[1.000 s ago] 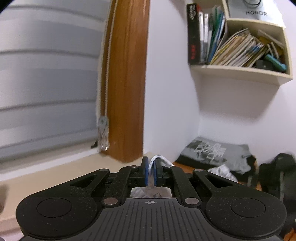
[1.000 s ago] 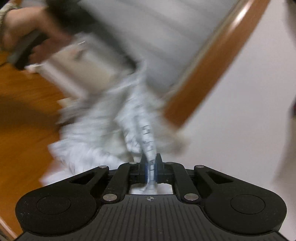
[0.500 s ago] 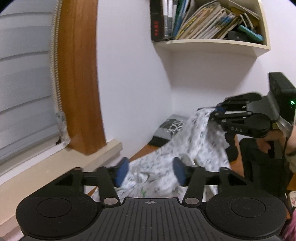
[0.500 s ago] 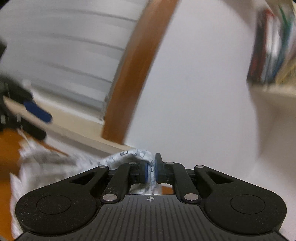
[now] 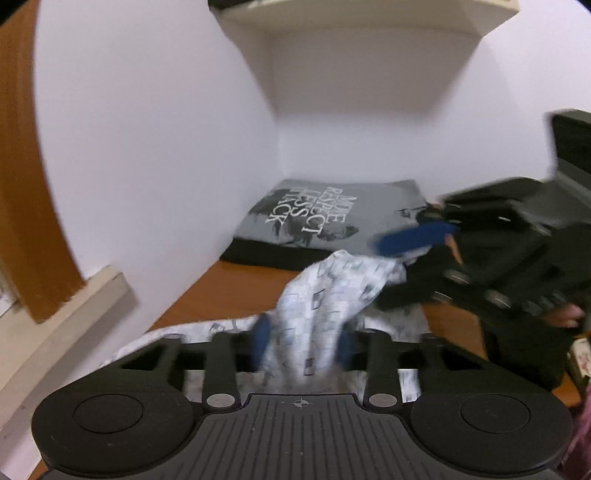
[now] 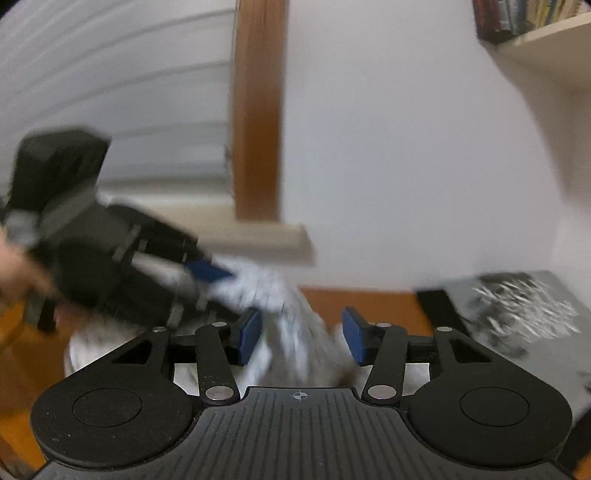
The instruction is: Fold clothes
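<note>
A white garment with a small grey print [image 5: 325,295] lies crumpled over the orange wooden table [image 5: 236,291], blurred by motion. My left gripper [image 5: 303,343] is open, and a ridge of this cloth rises loosely between its blue pads. My right gripper [image 6: 303,338] is also open, with the same white garment [image 6: 291,332] slack in the gap. In the left wrist view the right gripper's blue pad [image 5: 413,236] hangs just above the cloth's far end. In the right wrist view the left gripper's blue pad [image 6: 208,271] touches the cloth at left.
A folded grey printed T-shirt [image 5: 325,218] rests on a black garment [image 5: 266,254] in the wall corner, also visible as the grey T-shirt [image 6: 517,310]. A cream window sill [image 6: 273,240], brown frame [image 6: 258,110] and wall shelf [image 5: 362,18] border the table. A hand [image 5: 569,317] holds the right gripper.
The left gripper opened first, then the right gripper let go of the white garment. Both grippers have come down toward the table and the cloth has dropped between them.
</note>
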The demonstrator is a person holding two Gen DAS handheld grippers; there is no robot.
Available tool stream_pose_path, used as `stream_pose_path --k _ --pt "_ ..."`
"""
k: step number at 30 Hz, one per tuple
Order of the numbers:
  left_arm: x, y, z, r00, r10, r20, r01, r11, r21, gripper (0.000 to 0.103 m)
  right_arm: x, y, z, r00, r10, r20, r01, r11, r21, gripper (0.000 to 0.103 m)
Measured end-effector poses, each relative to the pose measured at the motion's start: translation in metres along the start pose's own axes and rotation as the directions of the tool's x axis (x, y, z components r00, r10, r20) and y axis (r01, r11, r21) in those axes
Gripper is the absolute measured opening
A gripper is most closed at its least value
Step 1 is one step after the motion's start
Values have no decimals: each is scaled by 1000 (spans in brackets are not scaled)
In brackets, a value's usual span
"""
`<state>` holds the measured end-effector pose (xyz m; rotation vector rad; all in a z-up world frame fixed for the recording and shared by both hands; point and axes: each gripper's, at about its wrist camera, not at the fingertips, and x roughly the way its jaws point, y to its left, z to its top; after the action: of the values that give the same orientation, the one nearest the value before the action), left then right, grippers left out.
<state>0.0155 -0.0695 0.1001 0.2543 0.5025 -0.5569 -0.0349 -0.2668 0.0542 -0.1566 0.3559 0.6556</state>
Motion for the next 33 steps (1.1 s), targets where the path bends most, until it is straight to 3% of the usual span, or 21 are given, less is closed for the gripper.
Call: stream_pose_path --k 4,7,10,12,13,14,15,16,18,21,24,27,33 --pt "19 1 15 999 29 12 -29 999 -18 17 -15 -11 -32 999 -12 -51 14 999 29 52" --pt "24 4 24 998 58 35 -56 998 -42 17 -7 -9 -56 995 61 -76 -52 992 114 55" --pt "26 4 26 997 67 27 -66 997 -42 18 0 -2 -75 990 136 -43 -123 969 215 55" --pt "24 3 25 997 69 22 -68 997 -40 20 6 3 -76 990 134 -39 -123 970 210 56" --pt "23 4 22 998 64 10 -63 997 -39 28 9 5 -76 990 133 -38 -122 971 207 56" --pt "21 4 20 998 58 -2 -58 998 -38 43 12 7 -77 991 131 -37 -121 972 203 56" --pt "17 3 17 998 57 -4 -57 998 -23 60 15 10 -77 991 129 -35 -120 972 200 53" --pt "13 2 15 998 58 -5 -58 998 -5 65 18 12 -77 991 127 -34 -118 973 197 35" --pt "5 2 11 998 58 -3 -58 998 19 69 24 17 -78 992 124 -31 -116 975 190 14" --pt "-16 2 10 998 41 38 -42 999 33 74 17 16 -68 999 21 31 -25 991 134 11" --pt "-29 -15 16 996 -34 88 20 987 157 83 11 11 -59 994 -54 90 44 994 103 10" --pt "-13 -31 26 997 -57 59 43 974 223 83 8 6 -56 991 -71 117 59 993 99 10" --pt "35 -52 46 997 -74 -34 81 941 328 83 11 12 -56 979 -158 127 165 985 -46 9"
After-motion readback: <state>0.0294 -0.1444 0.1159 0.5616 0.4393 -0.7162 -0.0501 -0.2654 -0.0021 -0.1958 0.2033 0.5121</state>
